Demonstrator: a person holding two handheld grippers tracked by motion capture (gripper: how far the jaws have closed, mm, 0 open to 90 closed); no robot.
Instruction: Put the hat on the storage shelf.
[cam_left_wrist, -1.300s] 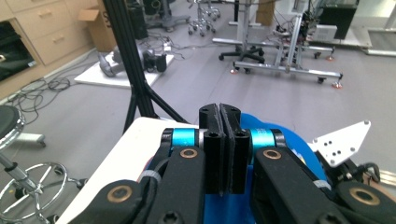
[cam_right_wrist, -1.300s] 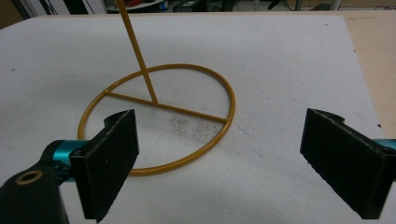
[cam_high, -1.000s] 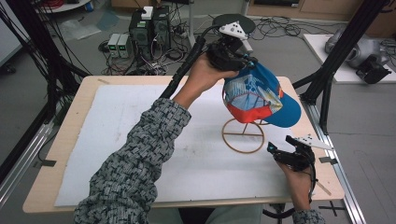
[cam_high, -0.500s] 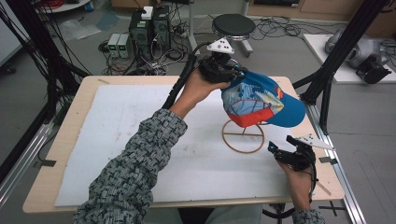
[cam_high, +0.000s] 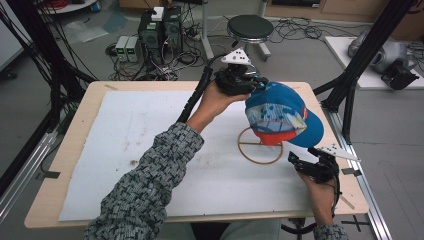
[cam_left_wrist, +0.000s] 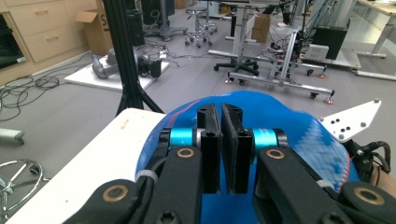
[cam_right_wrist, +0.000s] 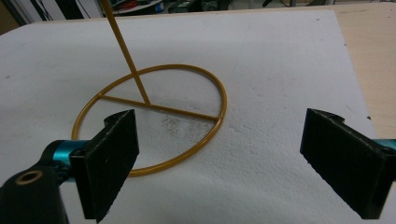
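Your left gripper (cam_high: 250, 82) has its jaws pinched together on the rear edge of the blue baseball cap with red and white panels (cam_high: 280, 112). In the left gripper view the pads sit nearly flush w/ blue fabric (cam_left_wrist: 275, 109) spread beyond them. The cap hangs above the gold wire stand with a ring base (cam_high: 260, 146), over the right part of the white foam mat (cam_high: 150, 130).

What changed over the last sec: the cap has tipped. Earlier the brim pointed more to the right w/ the crown opening toward you; now the crown sits flatter and lower, brim out toward the table's right edge, and your left hand has moved a bit toward the far side. The stand's upright rod (cam_right_wrist: 122, 46) is mostly hidden behind the cap from above, so I can't tell if the crown is touching its tip yet. Judging from the tilt, you're lining the crown up to drop onto the rod, i.e. hang is close but not done.

Your right gripper (cam_high: 312, 165) hasn't moved: jaws wide apart, nothing between them, hovering near the ring base (cam_right_wrist: 149, 121) at the mat's near-right corner. It looks ready to steady the stand if the cap nudges it.
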